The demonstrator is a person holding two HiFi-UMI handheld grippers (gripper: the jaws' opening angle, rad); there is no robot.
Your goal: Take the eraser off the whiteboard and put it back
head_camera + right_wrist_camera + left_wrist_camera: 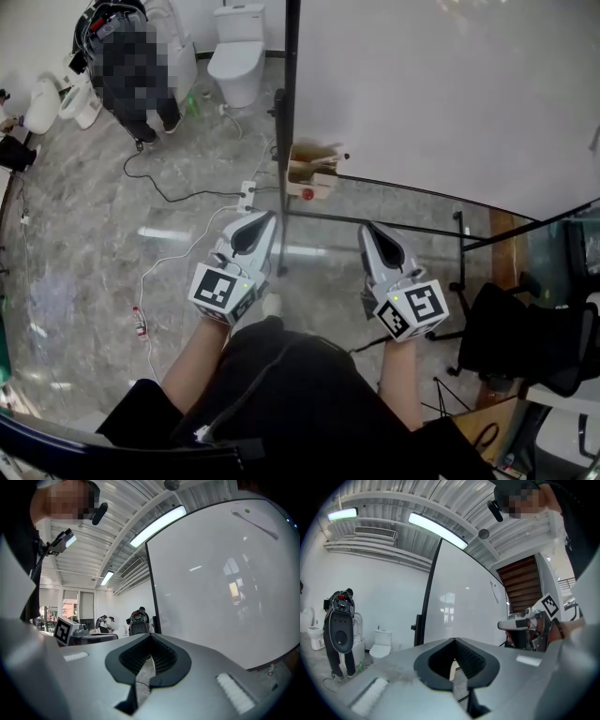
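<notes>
Our left gripper [265, 220] and right gripper [368, 232] sit clenched and empty at six o'clock, apart from the whiteboard [441, 94] at one o'clock. We take the slim thing high on it for the eraser [255, 524], though we cannot be sure. Arriving with jaws unopened, we would likely knock it off.

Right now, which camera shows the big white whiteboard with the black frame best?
The right gripper view: the big white whiteboard with the black frame fills about half the picture. The head view looks steeply down its face to its lower edge. The left gripper view shows a narrower, slanted part.
</notes>
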